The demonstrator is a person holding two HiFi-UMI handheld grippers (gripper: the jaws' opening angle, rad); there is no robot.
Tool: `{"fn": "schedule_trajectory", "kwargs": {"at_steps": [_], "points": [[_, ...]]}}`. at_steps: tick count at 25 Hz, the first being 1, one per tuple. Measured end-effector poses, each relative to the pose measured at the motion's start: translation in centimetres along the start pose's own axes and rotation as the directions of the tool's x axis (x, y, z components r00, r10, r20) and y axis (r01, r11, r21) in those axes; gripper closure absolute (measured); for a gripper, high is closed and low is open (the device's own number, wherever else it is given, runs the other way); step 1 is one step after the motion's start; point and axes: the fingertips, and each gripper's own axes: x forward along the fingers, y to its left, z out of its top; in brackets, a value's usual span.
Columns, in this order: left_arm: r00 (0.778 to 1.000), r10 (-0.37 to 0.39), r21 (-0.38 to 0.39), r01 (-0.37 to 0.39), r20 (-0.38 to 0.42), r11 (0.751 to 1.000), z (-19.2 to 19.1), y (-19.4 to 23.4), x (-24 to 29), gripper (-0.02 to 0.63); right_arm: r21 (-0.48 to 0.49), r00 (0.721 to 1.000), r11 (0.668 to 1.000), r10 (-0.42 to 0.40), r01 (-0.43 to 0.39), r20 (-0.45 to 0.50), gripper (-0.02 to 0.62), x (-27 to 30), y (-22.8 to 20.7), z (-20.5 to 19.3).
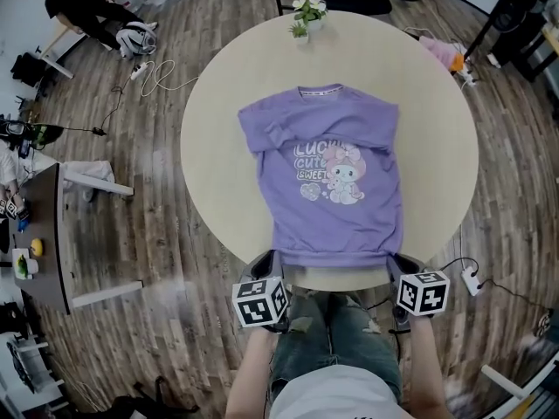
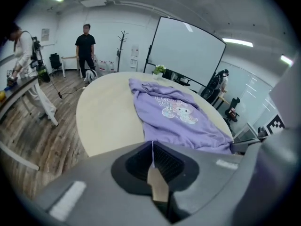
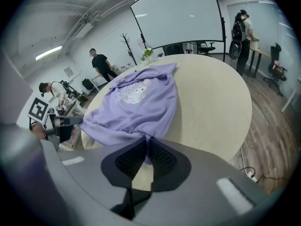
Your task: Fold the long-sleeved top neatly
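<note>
At the near edge of the round table, right in front of you, the long-sleeved top lies flat with its sleeves turned in. Its long axis runs straight away from you, from the hem to the collar by the small potted plant. Your left gripper and right gripper sit at the two hem corners, equally near, each with jaws drawn together on a pinch of hem, though the left's bite looks like a thin sliver. The pale tabletop looks smooth; beyond it are a wood-plank floor, desks and a few people.
</note>
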Motion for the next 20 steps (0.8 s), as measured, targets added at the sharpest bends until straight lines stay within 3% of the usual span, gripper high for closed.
{"fn": "schedule_trajectory", "kwargs": {"at_steps": [6,20], "points": [[0.999,0.042,-0.101,-0.038,0.033,0.994,-1.5,1.5,-3.7,0.594,0.023,0.996,0.996,0.086,-0.086,0.009,0.541,-1.4,1.6,0.5],[0.995,0.087,-0.073,-0.091,-0.051,0.993,-3.4,2.0,-4.7,0.593,0.028,0.990,0.993,0.118,-0.116,-0.080,0.541,-2.0,2.4,-2.0]]}}
